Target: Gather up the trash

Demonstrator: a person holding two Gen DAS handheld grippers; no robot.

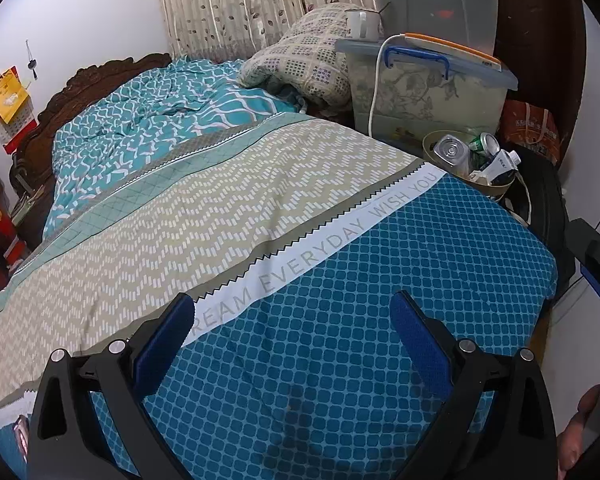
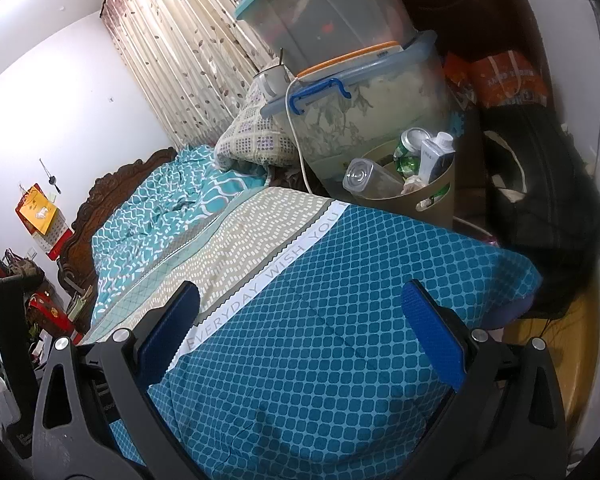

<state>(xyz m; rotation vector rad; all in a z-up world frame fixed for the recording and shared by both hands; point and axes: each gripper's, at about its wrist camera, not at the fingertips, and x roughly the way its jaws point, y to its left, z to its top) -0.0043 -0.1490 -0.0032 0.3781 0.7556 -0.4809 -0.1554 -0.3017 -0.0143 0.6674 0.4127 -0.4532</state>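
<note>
Teal quilted cover with a rounded-square grid fills the near end of the bed (image 1: pixel 340 360), bare of objects under both grippers. Left gripper (image 1: pixel 292 320) hangs over the foot of the bed, blue-padded fingers (image 1: pixel 420 340) spread wide, nothing between them. Right gripper (image 2: pixel 300 312) likewise: fingers (image 2: pixel 436 336) wide apart and empty above the same teal panel. A white band printed "EVERYDAY WISH YOU" (image 1: pixel 328 248) runs diagonally across the cover, beige zigzag cloth beyond it, then a rumpled turquoise sheet (image 1: pixel 152 120) up to the carved wooden headboard (image 1: pixel 80 84). Trash sits in a tan bin (image 2: pixel 412 196) just off the bed's far right edge: a clear plastic bottle (image 2: pixel 372 178) lying across the rim, a green can (image 2: pixel 410 148) and a white carton (image 2: pixel 436 156) standing up out of it. The bin is hemmed in closely, with a lidded storage box (image 2: pixel 380 108) with a blue handle directly behind, a second tub stacked on top, a white cable (image 2: pixel 296 140) trailing down the box front, and a black bag (image 2: pixel 540 200) to the right. A folded checked quilt (image 1: pixel 300 64) lies against the box at the bed's far side. The bed's right edge drops to a narrow strip of yellow floor (image 2: pixel 556 344).
</note>
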